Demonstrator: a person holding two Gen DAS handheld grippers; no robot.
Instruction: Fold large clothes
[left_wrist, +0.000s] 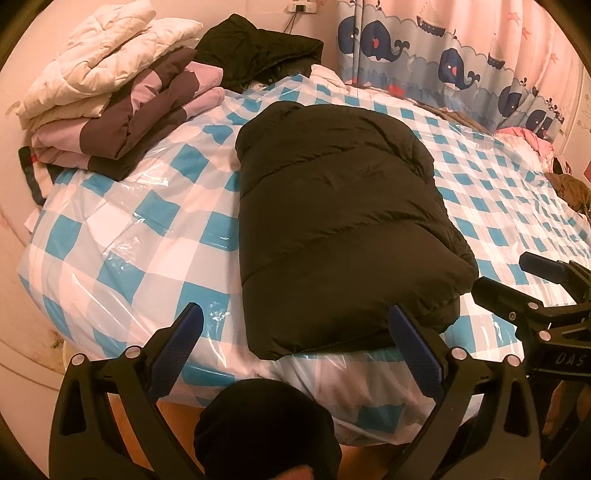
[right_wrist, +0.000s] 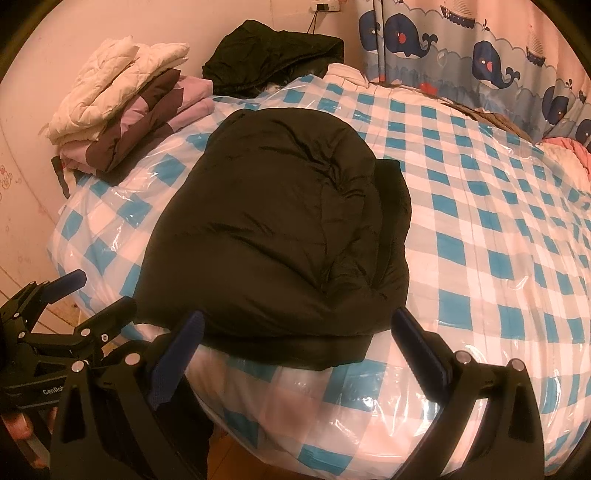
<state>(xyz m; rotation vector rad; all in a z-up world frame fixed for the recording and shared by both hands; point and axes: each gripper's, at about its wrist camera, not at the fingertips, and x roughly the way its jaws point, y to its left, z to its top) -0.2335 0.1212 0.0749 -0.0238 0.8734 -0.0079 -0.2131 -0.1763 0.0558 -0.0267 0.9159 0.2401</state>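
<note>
Bed (left_wrist: 110, 236) is carrying a folded black puffer (left_wrist: 332, 221); both grippers (left_wrist: 295, 332) (right_wrist: 295, 343) are hovering wide open, empty. Puffy, light, slippery: grabbing near hem corners looks best.

The bed (left_wrist: 122, 236) is covered with a blue-and-white checked sheet under clear plastic film, which wrinkles and glares at the near edge. A folded black puffer jacket (left_wrist: 332, 221) lies on it near the front edge. At the far left corner sits a stack of folded clothes (left_wrist: 110, 96), cream on top, lilac and dark brown below. Behind it lies a crumpled black garment (left_wrist: 258, 48). Pink fabric (left_wrist: 528, 138) rests at the far right edge.
</note>
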